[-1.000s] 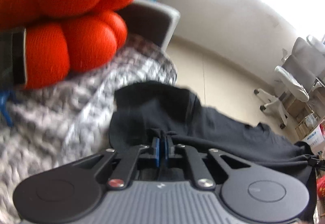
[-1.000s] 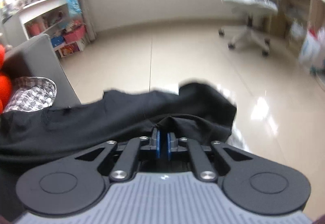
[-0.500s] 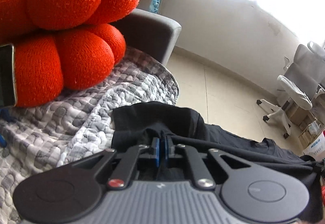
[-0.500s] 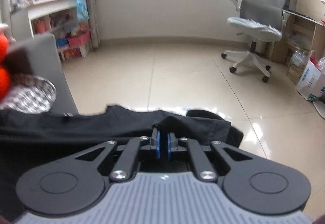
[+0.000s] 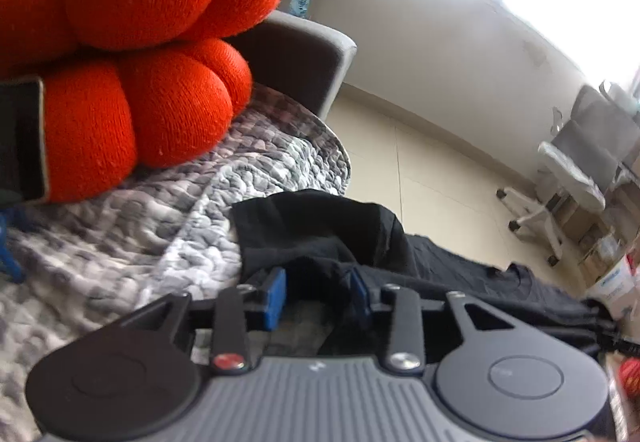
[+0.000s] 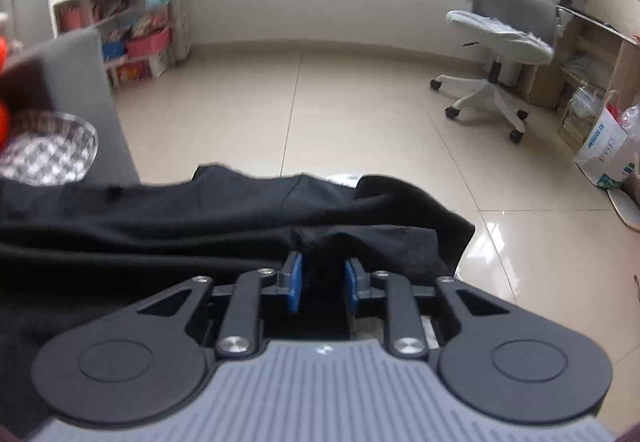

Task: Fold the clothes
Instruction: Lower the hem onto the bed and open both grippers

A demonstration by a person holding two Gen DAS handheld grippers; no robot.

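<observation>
A black garment (image 5: 320,230) lies across the grey quilted cover (image 5: 168,209) of a sofa and runs off to the right. My left gripper (image 5: 318,294) is open, with a fold of the black cloth lying loose between its blue pads (image 5: 276,296). In the right wrist view the same black garment (image 6: 200,217) stretches from the left to a bunched end at the sofa's edge. My right gripper (image 6: 320,284) is open too, its blue pads (image 6: 295,282) either side of a ridge of black cloth.
A big orange knitted knot cushion (image 5: 132,41) and a dark phone (image 5: 20,137) sit at the left on the sofa. The grey sofa arm (image 5: 296,57) stands behind. A tiled floor (image 6: 320,113), an office chair (image 6: 508,37), shelves (image 6: 120,21) and a paper bag (image 6: 604,149) lie beyond.
Both grippers have opened: they were shut on folds of the black garment, and now the pads stand apart with the cloth lying loose. The garment has settled onto the sofa.
</observation>
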